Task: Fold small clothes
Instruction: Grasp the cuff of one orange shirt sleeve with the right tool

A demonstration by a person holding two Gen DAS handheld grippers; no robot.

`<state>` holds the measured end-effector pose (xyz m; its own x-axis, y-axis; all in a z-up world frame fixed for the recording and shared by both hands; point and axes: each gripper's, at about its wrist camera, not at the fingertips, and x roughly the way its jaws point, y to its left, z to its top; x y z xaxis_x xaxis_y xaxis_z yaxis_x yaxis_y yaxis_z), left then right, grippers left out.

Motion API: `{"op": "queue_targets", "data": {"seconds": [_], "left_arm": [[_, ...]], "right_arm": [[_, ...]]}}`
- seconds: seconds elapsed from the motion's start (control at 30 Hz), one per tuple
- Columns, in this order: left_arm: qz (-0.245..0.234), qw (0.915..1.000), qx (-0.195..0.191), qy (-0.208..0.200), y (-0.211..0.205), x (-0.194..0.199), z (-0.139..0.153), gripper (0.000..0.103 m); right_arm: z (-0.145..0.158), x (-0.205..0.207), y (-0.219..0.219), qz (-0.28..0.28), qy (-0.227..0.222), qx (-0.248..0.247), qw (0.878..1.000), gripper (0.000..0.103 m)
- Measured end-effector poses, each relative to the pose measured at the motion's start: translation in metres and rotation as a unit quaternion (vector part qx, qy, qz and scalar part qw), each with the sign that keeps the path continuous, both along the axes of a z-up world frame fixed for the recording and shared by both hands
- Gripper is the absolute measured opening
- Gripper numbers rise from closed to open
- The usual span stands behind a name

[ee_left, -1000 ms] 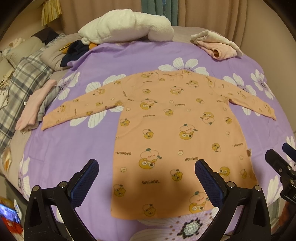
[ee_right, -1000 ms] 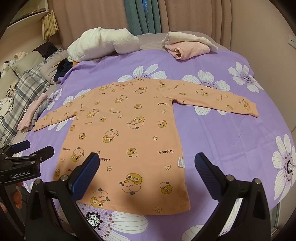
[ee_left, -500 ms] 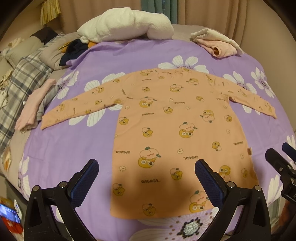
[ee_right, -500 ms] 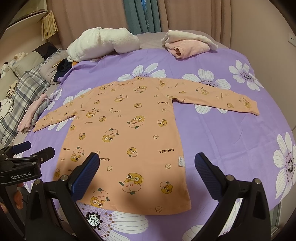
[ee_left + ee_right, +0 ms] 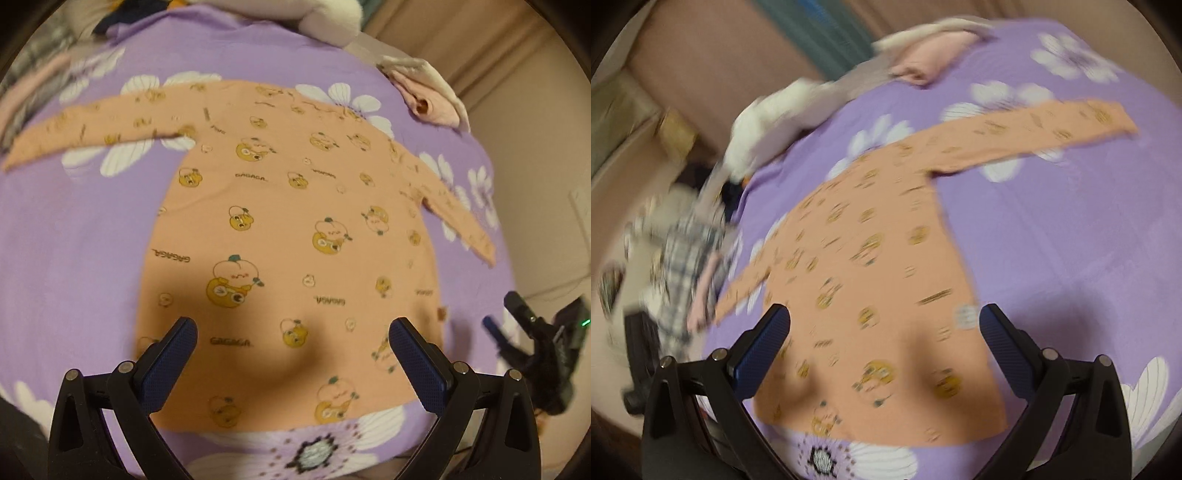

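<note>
Orange long-sleeved top (image 5: 295,236) lies flat, unfolded, on the purple floral bedspread (image 5: 74,266), both sleeves spread out left and right, hem nearest the grippers. Left gripper (image 5: 293,354) hangs over the near hem, jaws wide apart, holding nothing; right gripper (image 5: 886,339) likewise wide and empty over the hem's right side (this view is motion-blurred, so detail is poor). Judged step: approach for the first fold. To do it well, each gripper should pinch one layer-pair at a hem corner or sleeve, lift evenly, keeping edges parallel to avoid skew.
</note>
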<state>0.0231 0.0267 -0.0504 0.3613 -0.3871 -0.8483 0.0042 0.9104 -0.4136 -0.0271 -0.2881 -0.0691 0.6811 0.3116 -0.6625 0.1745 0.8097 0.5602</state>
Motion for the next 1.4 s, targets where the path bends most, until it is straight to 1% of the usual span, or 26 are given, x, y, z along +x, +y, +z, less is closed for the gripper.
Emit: {"op": "queue_targets", "data": {"seconds": [0.03,0.1,0.13,0.17,0.23,0.3,0.33,0.37,0.43,0.53,0.67,0.77,0.83,0.87,0.9,0.93,1.0,1.03,1.07,1.13,1.17,1.23,1.3,1.33,1.37,1.4], "left_arm": [[0.006,0.9999,-0.009,-0.001,0.002,0.003,-0.002,0.103],[0.012,0.9996,-0.025,-0.009,0.005,0.008,-0.005,0.103],[0.013,0.9992,-0.037,-0.013,0.006,0.012,-0.005,0.103],[0.013,0.9985,-0.05,-0.016,0.008,0.015,-0.007,0.103],[0.017,0.9953,-0.094,-0.014,0.012,0.022,-0.011,0.103],[0.027,0.9931,-0.113,-0.015,0.016,0.028,-0.015,0.103],[0.034,0.993,-0.112,-0.015,0.017,0.032,-0.016,0.103],[0.04,0.9942,-0.099,-0.014,0.015,0.036,-0.018,0.103],[0.044,0.9949,-0.09,-0.009,0.016,0.044,-0.022,0.103],[0.048,0.9942,-0.096,0.01,0.02,0.052,-0.031,0.103],[0.052,0.9948,-0.084,0.024,0.023,0.063,-0.035,0.103],[0.06,0.9948,-0.078,0.027,0.026,0.067,-0.037,0.103],[0.062,0.9952,-0.07,0.028,0.027,0.07,-0.038,0.103],[0.062,0.9953,-0.069,0.028,0.028,0.071,-0.038,0.103],[0.062,0.9956,-0.064,0.028,0.028,0.072,-0.037,0.103],[0.062,0.9959,-0.058,0.029,0.028,0.072,-0.037,0.103],[0.064,0.9964,-0.048,0.03,0.028,0.072,-0.036,0.103],[0.065,0.9965,-0.042,0.029,0.029,0.072,-0.035,0.103],[0.066,0.9967,-0.039,0.027,0.029,0.071,-0.034,0.103],[0.067,0.997,-0.03,0.025,0.032,0.069,-0.032,0.103],[0.068,0.9971,-0.023,0.024,0.033,0.068,-0.031,0.103],[0.07,0.9971,-0.021,0.023,0.036,0.066,-0.029,0.103],[0.073,0.9969,-0.023,0.018,0.04,0.064,-0.027,0.103],[0.077,0.9967,-0.021,0.015,0.043,0.063,-0.025,0.103],[0.08,0.9965,-0.02,0.014,0.045,0.061,-0.024,0.103],[0.083,0.9962,-0.02,0.013,0.047,0.06,-0.023,0.103]], "right_arm": [[-0.008,0.0,-0.018,-0.022,0.0,0.03,0.999,0.103],[-0.018,-0.001,-0.045,-0.065,0.005,0.06,0.996,0.103],[-0.021,-0.001,-0.057,-0.086,0.007,0.068,0.994,0.103],[-0.027,-0.001,-0.078,-0.124,0.01,0.069,0.99,0.103],[-0.034,0.002,-0.108,-0.167,0.007,0.067,0.984,0.103],[-0.04,0.008,-0.135,-0.202,0.006,0.07,0.977,0.103],[-0.043,0.01,-0.143,-0.209,0.005,0.075,0.975,0.103],[-0.047,0.014,-0.157,-0.22,0.002,0.09,0.971,0.102],[-0.054,0.026,-0.181,-0.244,-0.004,0.11,0.963,0.099],[-0.065,0.048,-0.21,-0.272,-0.018,0.121,0.954,0.094],[-0.073,0.07,-0.232,-0.299,-0.035,0.143,0.943,0.084],[-0.08,0.082,-0.249,-0.326,-0.049,0.17,0.929,0.077],[-0.083,0.087,-0.256,-0.338,-0.056,0.181,0.922,0.07],[-0.084,0.091,-0.259,-0.343,-0.056,0.183,0.92,0.064],[-0.085,0.093,-0.261,-0.346,-0.056,0.182,0.919,0.053],[-0.086,0.095,-0.263,-0.349,-0.051,0.177,0.919,0.047],[-0.091,0.097,-0.265,-0.354,-0.04,0.173,0.918,0.022],[-0.094,0.097,-0.267,-0.356,-0.037,0.175,0.917,0.016],[-0.098,0.095,-0.269,-0.359,-0.032,0.182,0.915,0.006],[-0.105,0.091,-0.275,-0.367,-0.029,0.211,0.906,0.005],[-0.104,0.09,-0.277,-0.367,-0.028,0.22,0.904,0.007],[-0.094,0.092,-0.271,-0.358,-0.017,0.193,0.913,0.007],[-0.072,0.107,-0.258,-0.327,-0.008,0.137,0.935,0.007],[-0.056,0.114,-0.247,-0.307,-0.014,0.11,0.945,0.007],[-0.049,0.118,-0.24,-0.296,-0.019,0.097,0.95,0.007],[-0.033,0.124,-0.229,-0.275,-0.031,0.074,0.958,0.007]]}}
